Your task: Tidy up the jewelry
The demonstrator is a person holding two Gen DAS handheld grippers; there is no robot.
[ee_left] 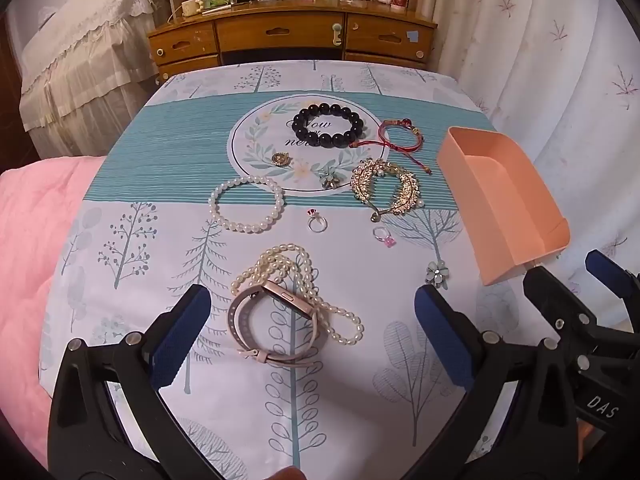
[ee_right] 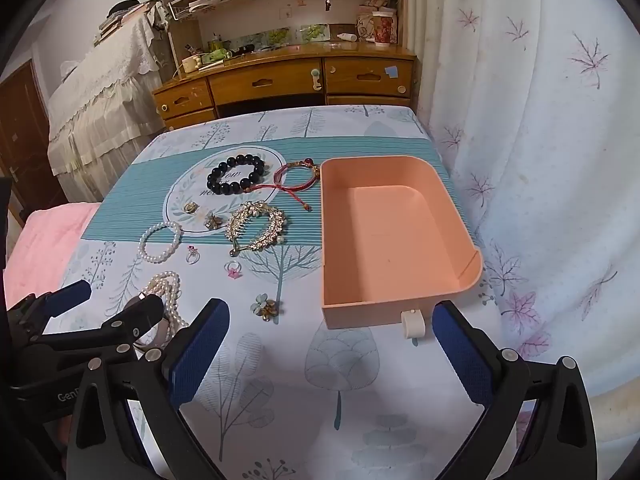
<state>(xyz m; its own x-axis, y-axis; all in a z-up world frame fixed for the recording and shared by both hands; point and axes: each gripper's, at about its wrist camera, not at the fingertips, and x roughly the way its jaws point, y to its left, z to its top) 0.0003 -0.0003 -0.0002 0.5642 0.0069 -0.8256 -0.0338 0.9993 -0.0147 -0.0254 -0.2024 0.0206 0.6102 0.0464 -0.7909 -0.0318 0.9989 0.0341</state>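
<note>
Jewelry lies spread on the patterned tablecloth [ee_left: 160, 264]. A pink watch [ee_left: 272, 320] rests on a pearl necklace [ee_left: 300, 280] just ahead of my open, empty left gripper [ee_left: 312, 308]. Farther off lie a pearl bracelet [ee_left: 246, 202], a black bead bracelet [ee_left: 328, 124], a red cord bracelet [ee_left: 400, 136], a gold leaf hairpiece [ee_left: 384, 186], two rings [ee_left: 317, 222] [ee_left: 384, 236] and small brooches. An empty peach drawer tray [ee_right: 400, 236] with a white knob [ee_right: 412, 322] sits right. My right gripper [ee_right: 330, 340] is open and empty, just before the tray's knob.
A flower brooch [ee_right: 264, 306] lies near the right gripper's left finger. A wooden desk [ee_right: 280, 80] stands beyond the table. A white curtain [ee_right: 540, 160] hangs on the right and a pink blanket [ee_left: 36, 240] lies left.
</note>
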